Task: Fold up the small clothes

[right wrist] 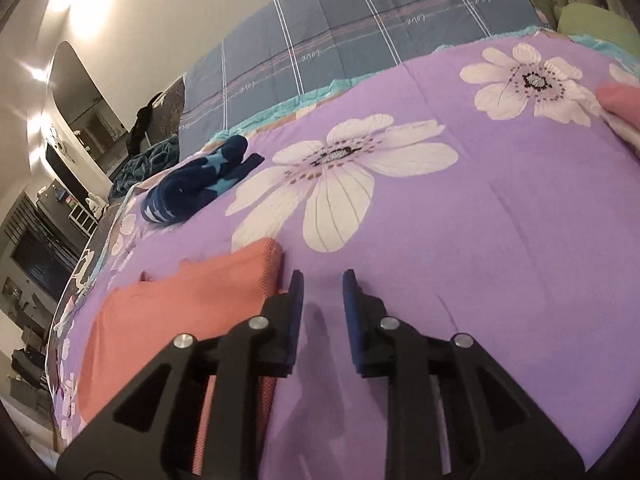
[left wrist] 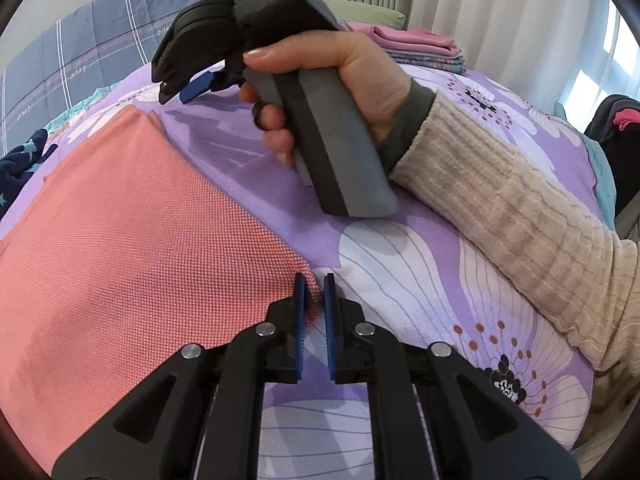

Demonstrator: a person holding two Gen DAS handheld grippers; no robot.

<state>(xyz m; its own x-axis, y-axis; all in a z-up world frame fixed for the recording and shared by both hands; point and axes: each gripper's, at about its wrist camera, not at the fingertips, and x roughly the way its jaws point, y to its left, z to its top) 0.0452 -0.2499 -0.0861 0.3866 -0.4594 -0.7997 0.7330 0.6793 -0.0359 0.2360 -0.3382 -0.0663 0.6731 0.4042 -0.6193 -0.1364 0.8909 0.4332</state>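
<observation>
A bed under a purple floral quilt (right wrist: 460, 216) stands against a plain wall (right wrist: 192, 4), with pale curtains (left wrist: 500, 12) over a bright window (left wrist: 616, 44).

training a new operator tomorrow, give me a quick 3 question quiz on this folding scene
1. True or false: the right tongs are clamped on the coral cloth.
2. On the purple floral quilt, what lies beyond the coral cloth in the right wrist view? A) navy star-print garment B) white towel C) green sock
3. Fill in: the left tongs straddle the coral cloth's ____.

Key: 1 false, they are open beside it; 2 A; 3 corner.
</observation>
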